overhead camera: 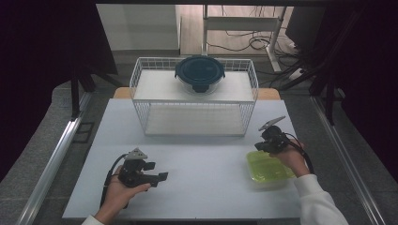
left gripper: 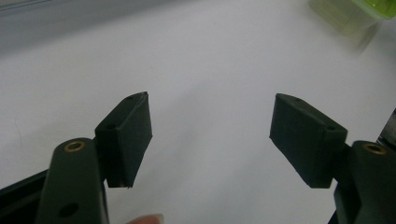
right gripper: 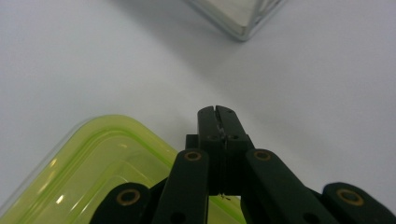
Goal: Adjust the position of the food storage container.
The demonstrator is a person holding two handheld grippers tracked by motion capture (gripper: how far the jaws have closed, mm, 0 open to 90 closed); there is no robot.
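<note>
It looks like a start: the left gripper (overhead camera: 157, 177) waits spread wide over the white table (overhead camera: 197, 178), the right gripper (right gripper: 218, 114) is pressed together above the green box (overhead camera: 268, 168), so it must open next.

Your lime-green container (overhead camera: 268, 168): translucent, rectangular, rounded corners, flat on the surface (overhead camera: 206, 187) near its front right. Your dark round lidded bowl (overhead camera: 200, 73): upright on the wire rack's (overhead camera: 141, 84) top shelf, centred, well apart from the container.
</note>
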